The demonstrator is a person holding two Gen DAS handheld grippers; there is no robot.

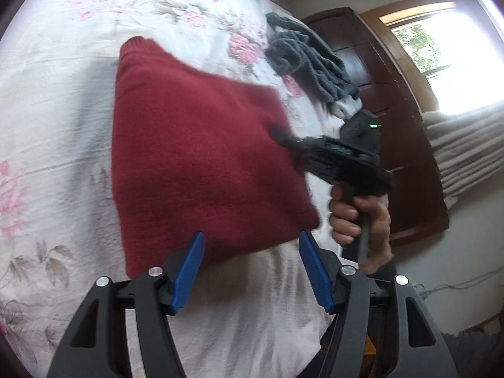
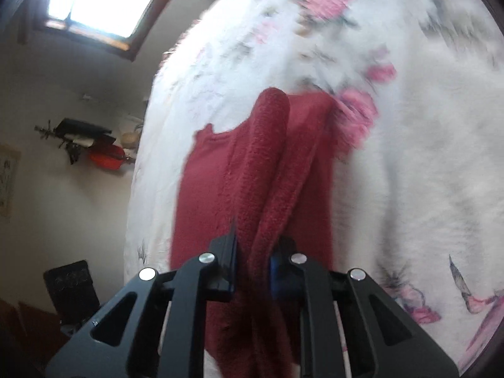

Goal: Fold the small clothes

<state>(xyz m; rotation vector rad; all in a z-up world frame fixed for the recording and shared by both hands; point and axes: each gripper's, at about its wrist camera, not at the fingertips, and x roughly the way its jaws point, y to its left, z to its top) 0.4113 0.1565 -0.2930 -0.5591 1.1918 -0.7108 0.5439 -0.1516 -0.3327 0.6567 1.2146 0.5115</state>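
Two grippers work over the bedspread (image 1: 47,110): the right gripper (image 2: 252,252), gripped in a hand (image 1: 359,220), pinches the red sweater (image 1: 195,157); the left gripper (image 1: 252,271) hovers beside it, jaws spread.

Readable text: none in either view.
Wall picture (image 2: 7,179), left edge of frame: marks too blurred to read.

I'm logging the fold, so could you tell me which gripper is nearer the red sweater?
Right. The right gripper is shut on the red sweater, while the left gripper hangs open just off its near edge.
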